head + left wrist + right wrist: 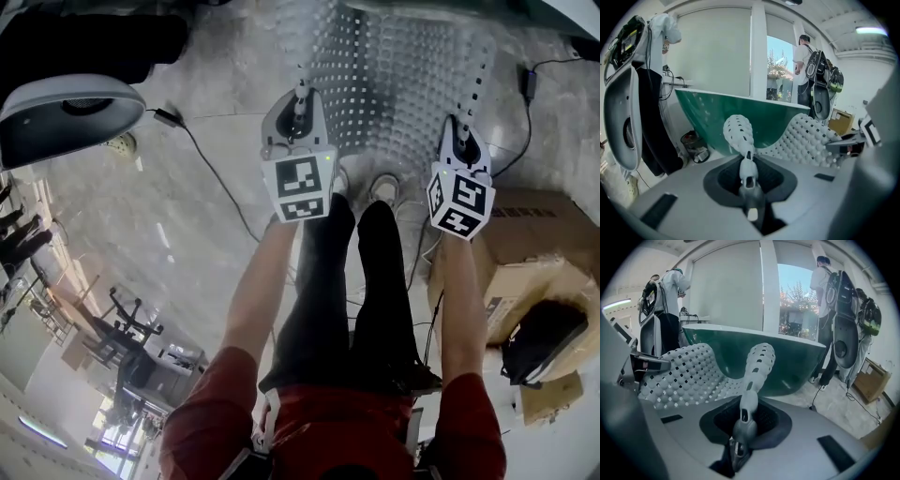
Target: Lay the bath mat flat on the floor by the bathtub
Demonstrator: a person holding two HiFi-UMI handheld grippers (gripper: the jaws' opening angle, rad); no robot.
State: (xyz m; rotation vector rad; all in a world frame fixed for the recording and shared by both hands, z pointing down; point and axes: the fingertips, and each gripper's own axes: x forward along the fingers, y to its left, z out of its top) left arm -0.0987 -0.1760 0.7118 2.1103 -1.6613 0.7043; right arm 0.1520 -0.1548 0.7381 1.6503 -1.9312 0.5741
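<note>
A grey bath mat (pixel 394 80) full of small holes is stretched out between my two grippers above the marble floor, in front of the person's feet. My left gripper (pixel 300 91) is shut on the mat's near left edge. My right gripper (pixel 466 120) is shut on its near right edge. In the left gripper view the pinched mat edge (pixel 738 133) curls up from the closed jaws of the left gripper (pixel 748 157). In the right gripper view the mat (pixel 689 371) sags leftward from the right gripper (pixel 749 401). The green bathtub (pixel 708 112) stands just beyond the mat.
Cardboard boxes (pixel 530 258) sit on the floor at the right, with a dark bag (pixel 544 337) on them. A black cable (pixel 211 173) runs across the floor at the left. A small bin (pixel 693 145) stands by the tub. People stand behind the tub (pixel 797 362).
</note>
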